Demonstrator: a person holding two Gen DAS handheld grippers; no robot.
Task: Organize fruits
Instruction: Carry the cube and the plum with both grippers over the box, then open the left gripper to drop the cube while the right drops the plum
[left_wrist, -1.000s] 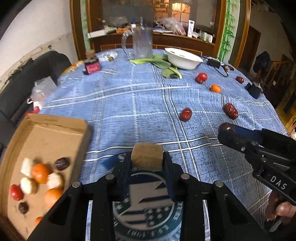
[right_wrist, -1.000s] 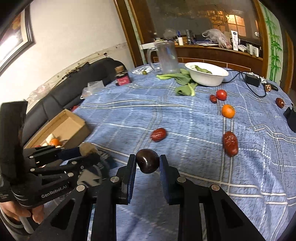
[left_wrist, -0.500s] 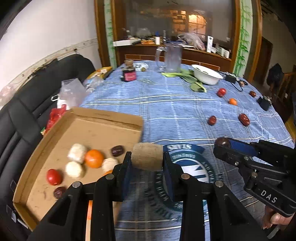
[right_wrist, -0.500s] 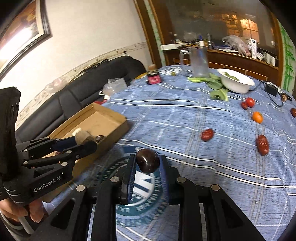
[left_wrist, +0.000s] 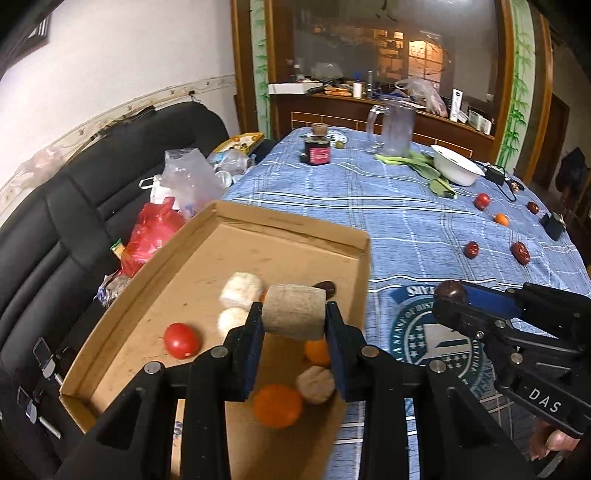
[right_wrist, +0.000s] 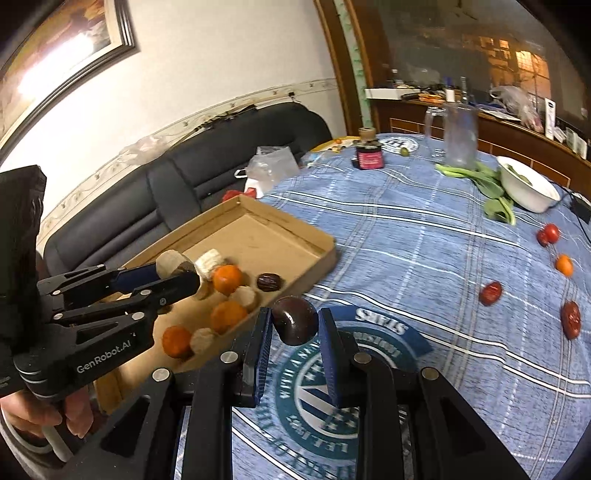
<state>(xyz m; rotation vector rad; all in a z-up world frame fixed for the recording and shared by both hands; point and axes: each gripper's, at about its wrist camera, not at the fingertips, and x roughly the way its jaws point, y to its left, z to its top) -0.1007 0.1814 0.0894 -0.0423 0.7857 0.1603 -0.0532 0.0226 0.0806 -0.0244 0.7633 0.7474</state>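
Note:
My left gripper (left_wrist: 294, 317) is shut on a tan, fuzzy cylinder-shaped fruit (left_wrist: 294, 311) and hangs over the open cardboard box (left_wrist: 288, 230). Inside the box lie a red tomato (left_wrist: 182, 340), white fuzzy pieces (left_wrist: 241, 290), oranges (left_wrist: 277, 405) and a dark date (left_wrist: 325, 287). My right gripper (right_wrist: 294, 325) is shut on a dark brown round fruit (right_wrist: 294, 325) above the tablecloth, just right of the box (right_wrist: 306, 236). Loose red dates (right_wrist: 490, 292), a small orange (right_wrist: 564, 264) and red tomatoes (right_wrist: 551, 232) lie on the blue cloth at the right.
A white bowl (left_wrist: 456, 169) with greens (left_wrist: 424, 164), a glass pitcher (left_wrist: 395, 127) and a dark jar (left_wrist: 317, 153) stand at the table's far end. A black sofa (left_wrist: 92, 192) with plastic bags (left_wrist: 184, 181) runs along the left. A black gadget (left_wrist: 553, 225) sits at the right edge.
Both grippers have swung left with their fruits. The left one now hangs over the box; the right one has come up beside the box's right wall. Both grips are unchanged.

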